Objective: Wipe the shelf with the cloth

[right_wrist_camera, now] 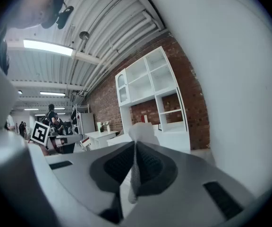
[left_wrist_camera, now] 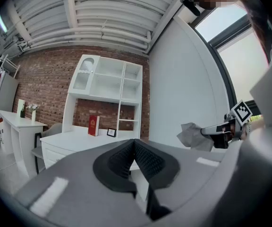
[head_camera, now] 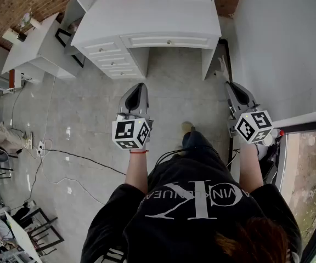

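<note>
Head view: my left gripper [head_camera: 141, 86] and right gripper [head_camera: 232, 86] are held level, short of the white surface [head_camera: 147, 21]. Left gripper view: my left jaws are pressed together on nothing, with the shelf [left_wrist_camera: 108, 82] ahead. Right gripper view, up close: my right jaws are nearly together, pinching the cloth [right_wrist_camera: 134, 171].

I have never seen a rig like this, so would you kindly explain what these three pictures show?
No robot here: a person holds a hand-held claw in each hand. The top-down picture comes from a camera on the head; it shows the left claw and right claw pointing towards a white desk. The other two pictures come from cameras riding on each claw. The left claw is shut and empty. The right claw is shut on a pale cloth. On the desk stands the shelf, with a red book and a small frame below it.
</note>
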The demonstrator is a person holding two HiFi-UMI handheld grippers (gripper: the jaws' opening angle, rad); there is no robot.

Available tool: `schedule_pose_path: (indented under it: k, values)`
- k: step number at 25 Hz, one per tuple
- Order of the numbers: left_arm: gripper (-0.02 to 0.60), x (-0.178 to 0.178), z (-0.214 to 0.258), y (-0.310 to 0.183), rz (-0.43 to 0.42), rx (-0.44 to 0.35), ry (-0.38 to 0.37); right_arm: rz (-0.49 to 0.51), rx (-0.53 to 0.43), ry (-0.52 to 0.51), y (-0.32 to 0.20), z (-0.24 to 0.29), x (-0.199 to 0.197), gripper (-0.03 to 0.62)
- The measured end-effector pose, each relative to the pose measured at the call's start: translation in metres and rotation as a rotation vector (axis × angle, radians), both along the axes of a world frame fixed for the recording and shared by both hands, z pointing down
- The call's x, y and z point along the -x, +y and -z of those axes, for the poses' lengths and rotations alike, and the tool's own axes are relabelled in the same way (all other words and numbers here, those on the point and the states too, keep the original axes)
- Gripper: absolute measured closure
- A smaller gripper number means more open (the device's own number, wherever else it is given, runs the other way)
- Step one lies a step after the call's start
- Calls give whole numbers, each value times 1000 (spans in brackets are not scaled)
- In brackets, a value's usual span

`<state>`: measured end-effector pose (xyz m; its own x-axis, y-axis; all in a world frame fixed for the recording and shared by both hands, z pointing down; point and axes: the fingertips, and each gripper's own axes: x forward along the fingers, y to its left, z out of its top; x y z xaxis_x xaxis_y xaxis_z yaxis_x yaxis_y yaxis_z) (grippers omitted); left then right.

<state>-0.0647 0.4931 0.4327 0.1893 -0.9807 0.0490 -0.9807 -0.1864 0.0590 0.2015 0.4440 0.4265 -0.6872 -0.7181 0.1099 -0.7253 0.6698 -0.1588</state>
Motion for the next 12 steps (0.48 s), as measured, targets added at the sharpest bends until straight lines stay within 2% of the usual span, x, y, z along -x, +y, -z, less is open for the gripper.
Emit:
schedule_pose_path:
  k: [12]
  values:
    - [572,6,-3,0,6,1,8,-18,-14,30,-1,0,0,572]
